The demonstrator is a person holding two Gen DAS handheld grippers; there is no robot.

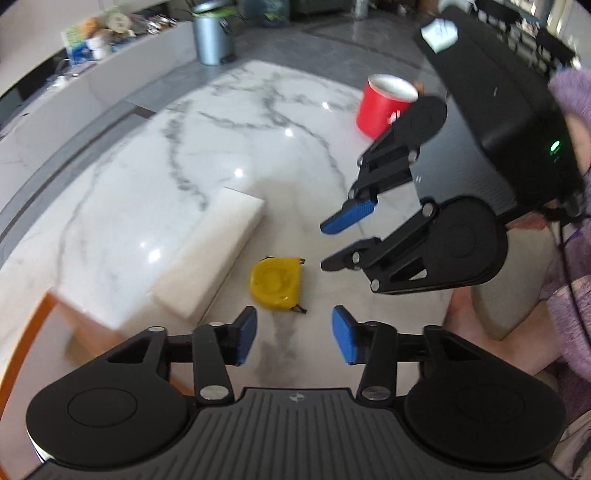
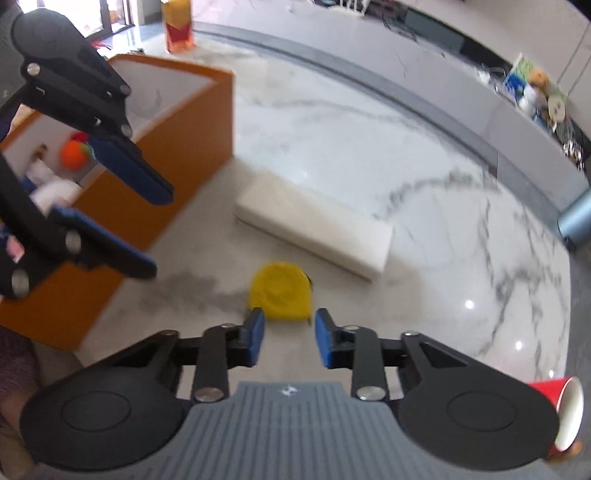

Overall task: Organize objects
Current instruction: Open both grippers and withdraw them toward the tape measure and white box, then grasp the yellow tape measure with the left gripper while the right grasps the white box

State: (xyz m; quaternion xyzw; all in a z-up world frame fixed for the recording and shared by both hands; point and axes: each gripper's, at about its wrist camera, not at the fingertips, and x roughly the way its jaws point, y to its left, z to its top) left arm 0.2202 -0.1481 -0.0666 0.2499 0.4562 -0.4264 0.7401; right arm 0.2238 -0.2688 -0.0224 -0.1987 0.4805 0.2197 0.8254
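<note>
A yellow tape measure point(image 1: 275, 282) lies flat on the marble table; it also shows in the right wrist view point(image 2: 280, 295). My left gripper point(image 1: 293, 339) is open and empty, just short of the tape measure. My right gripper point(image 2: 289, 341) is open and empty, its fingertips right at the tape measure's near edge; in the left wrist view the right gripper point(image 1: 327, 245) hovers to the tape measure's right. A white rectangular block point(image 2: 314, 225) lies beyond the tape measure. An orange box point(image 2: 155, 177) with a white inside holds several small items.
A red cup point(image 1: 384, 105) stands on the table behind the right gripper. A grey bin point(image 1: 213, 37) stands on the floor beyond the table. A bottle point(image 2: 179, 26) stands behind the orange box. A cluttered grey ledge point(image 2: 480, 107) runs past the table's far edge.
</note>
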